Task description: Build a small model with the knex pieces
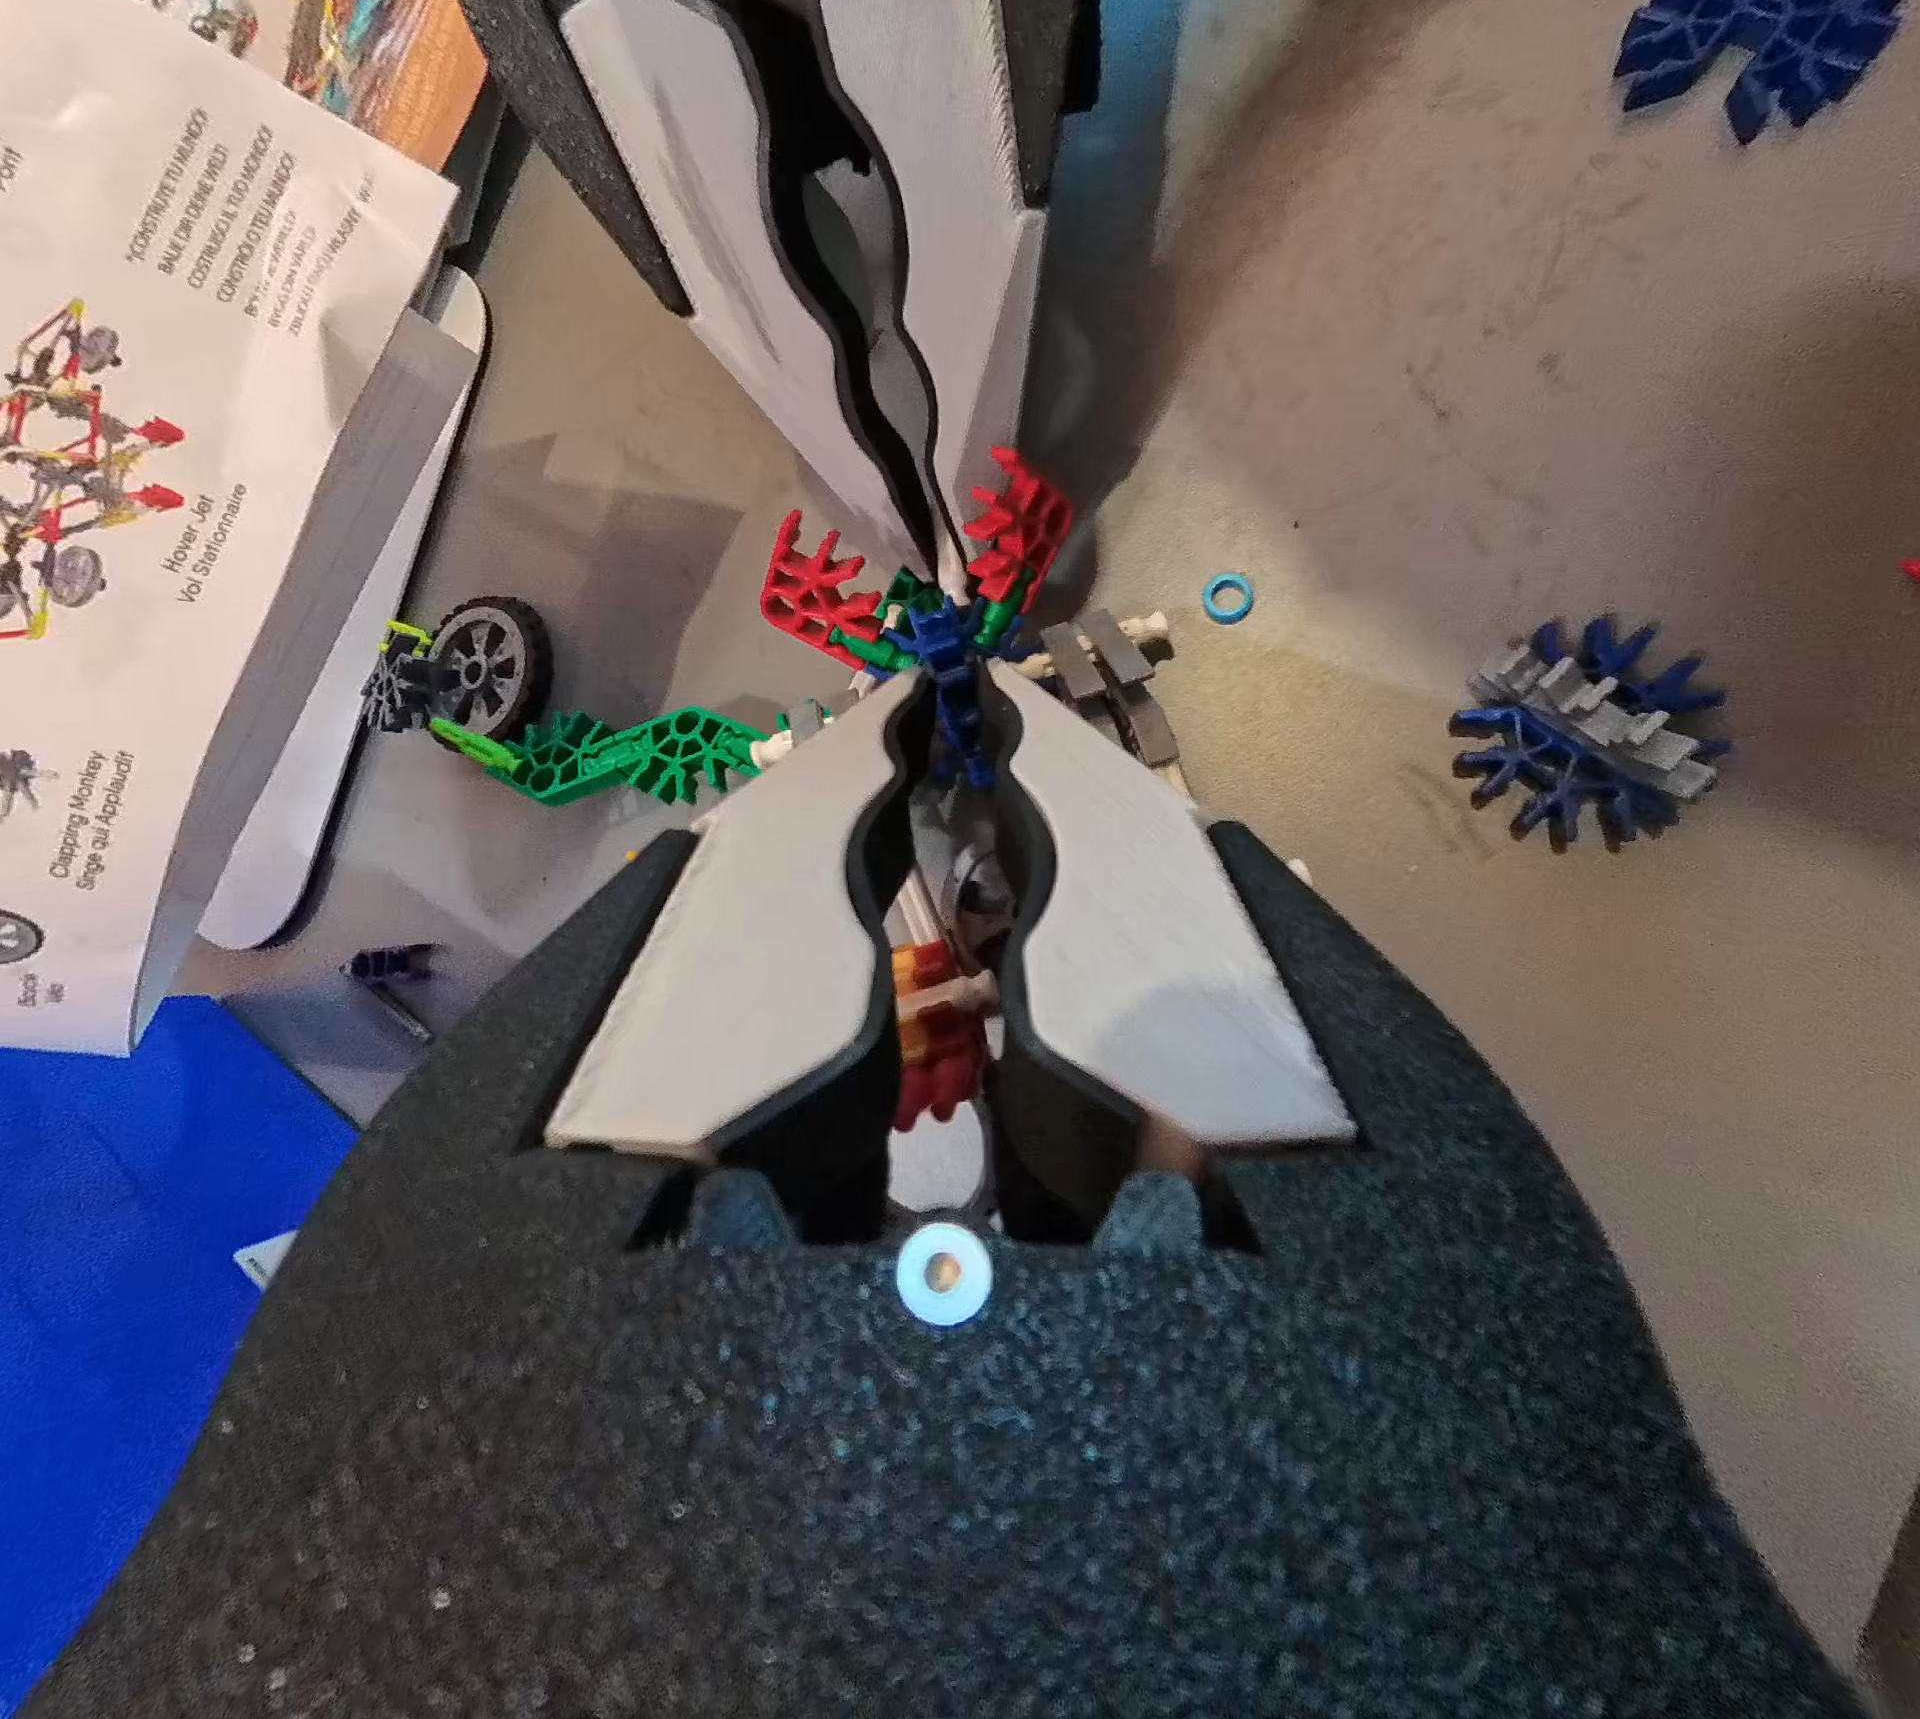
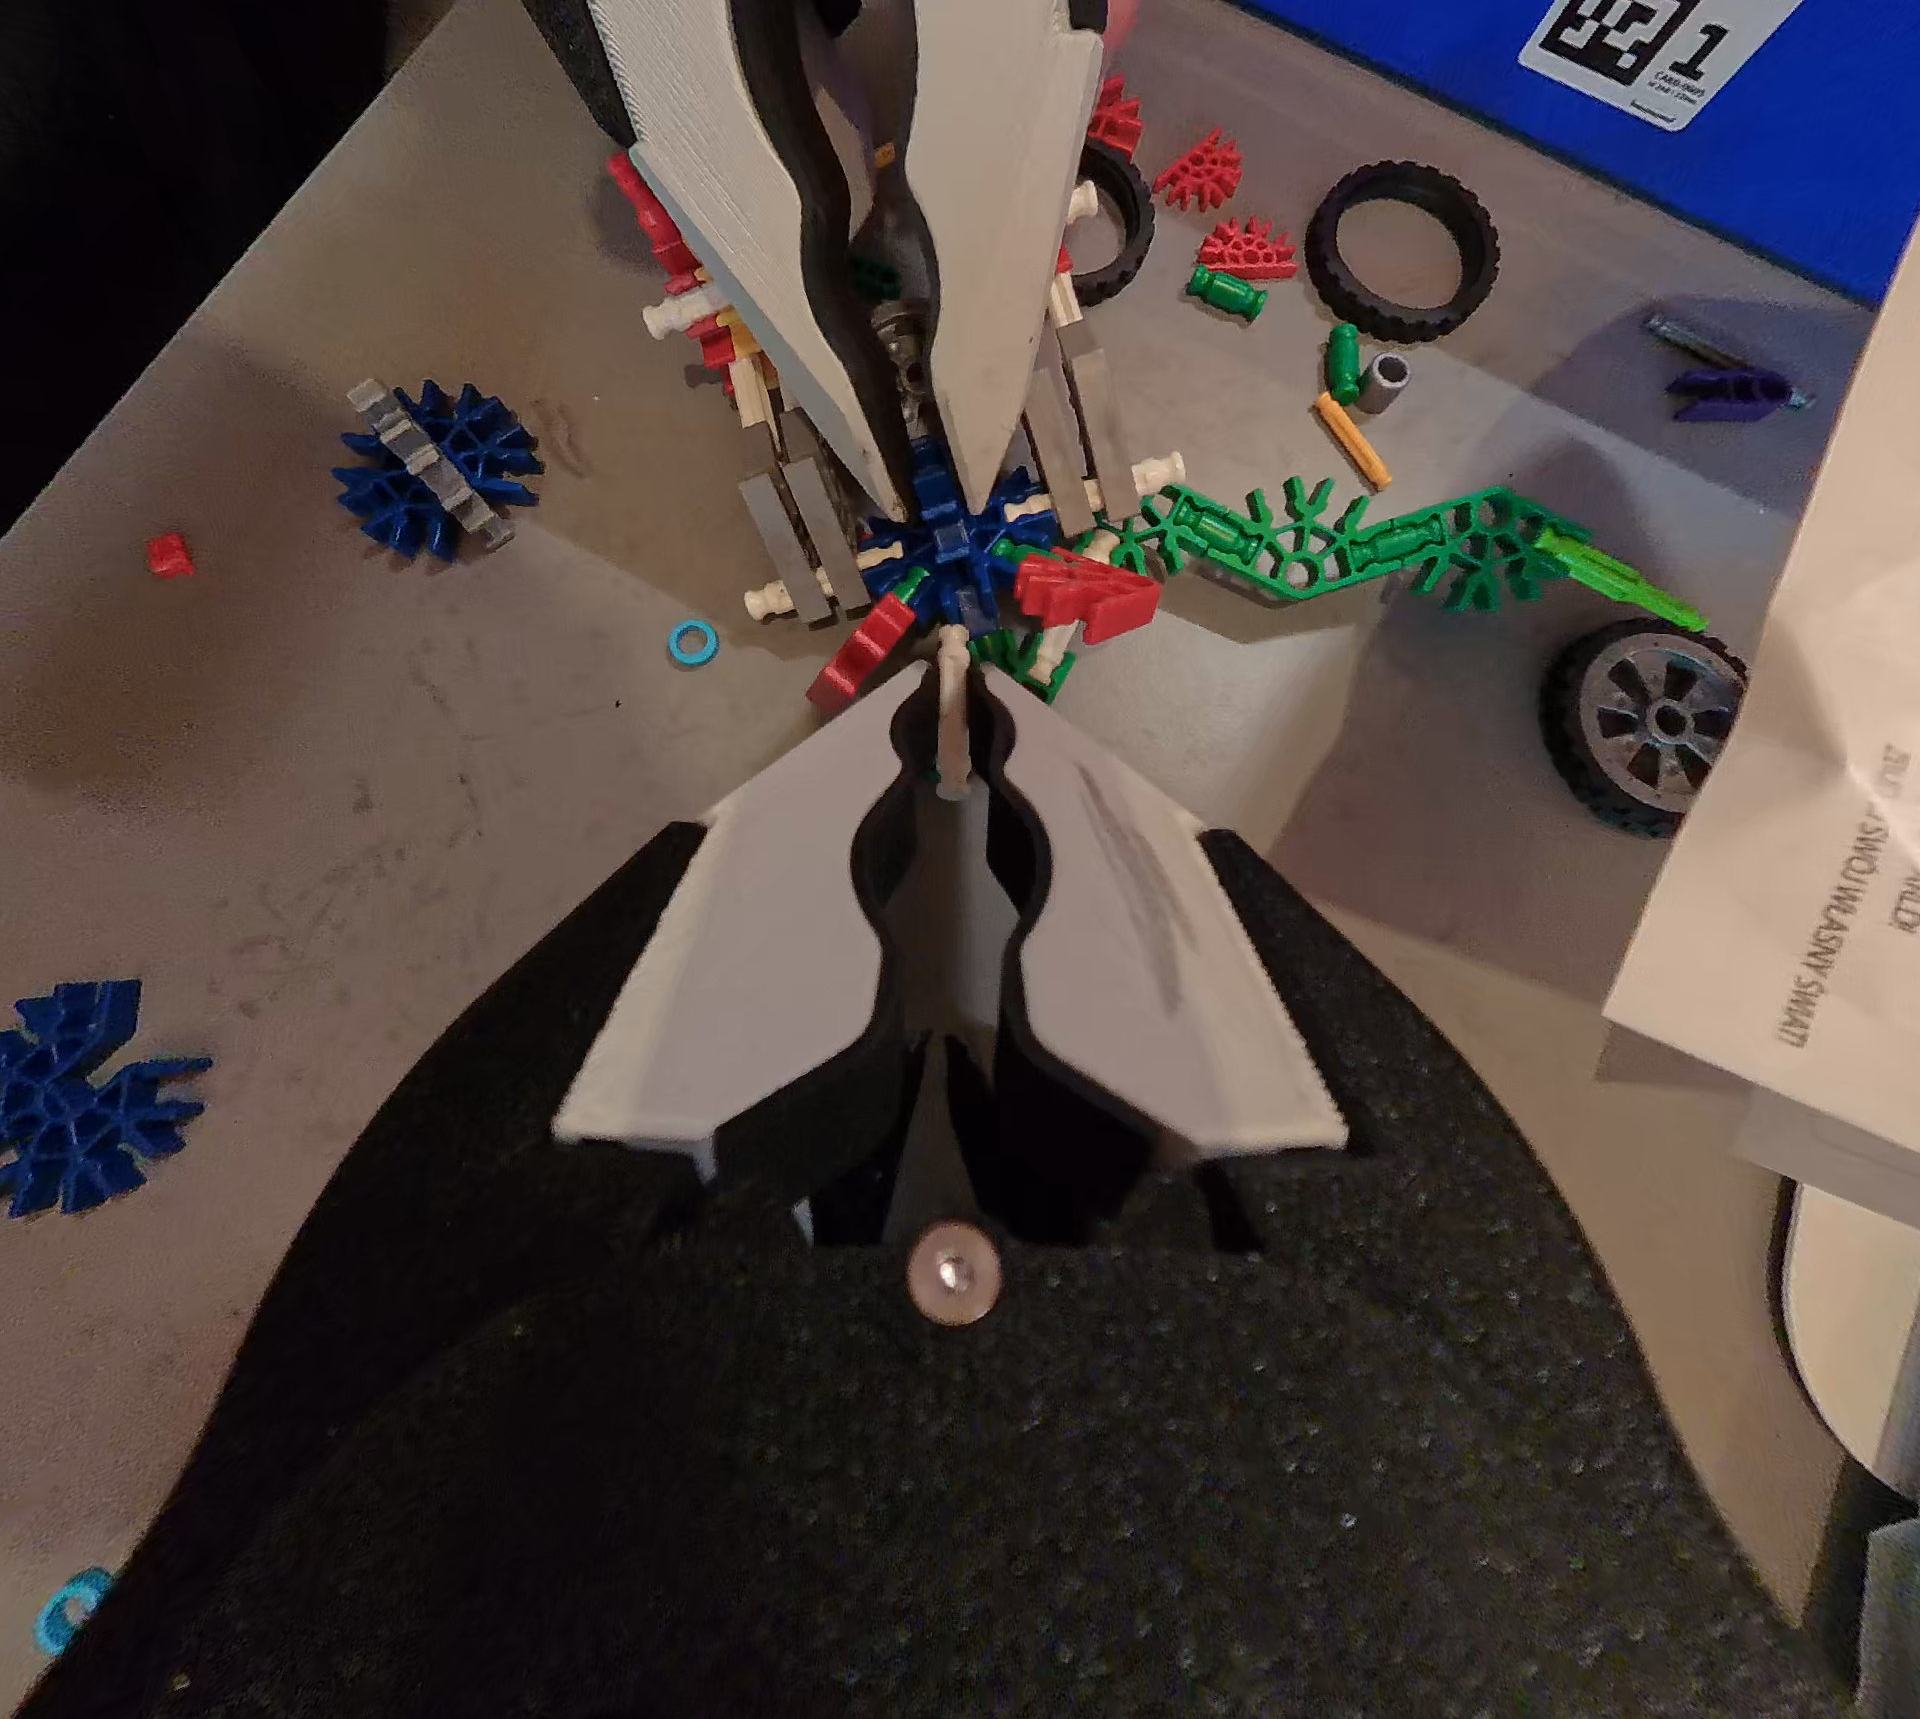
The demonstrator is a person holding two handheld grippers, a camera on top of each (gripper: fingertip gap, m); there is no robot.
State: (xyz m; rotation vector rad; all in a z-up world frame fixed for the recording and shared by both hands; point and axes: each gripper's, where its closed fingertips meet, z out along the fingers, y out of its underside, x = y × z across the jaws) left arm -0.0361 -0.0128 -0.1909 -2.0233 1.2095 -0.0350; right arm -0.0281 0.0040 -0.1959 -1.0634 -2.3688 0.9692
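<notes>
Scuffed grey desk [image 1: 1455, 339] is carrying a plastic rod-and-connector model. Left gripper [image 1: 951, 682] is pinching its blue snowflake connector [image 1: 945, 646], jaws nearly closed; right gripper [image 2: 951, 682] is clamping a white rod [image 2: 954, 713] entering that hub. Keeping both grips steady and aligned seems wise. Green lattice arm [image 2: 1351, 547] is trailing aside.

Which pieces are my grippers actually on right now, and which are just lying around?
In the grippers: left gripper shut on the blue connector; right gripper shut on the white rod next to it.
Lying about: loose tyre, blue ring, blue-grey connector stack, small red piece, instruction sheet.
</notes>
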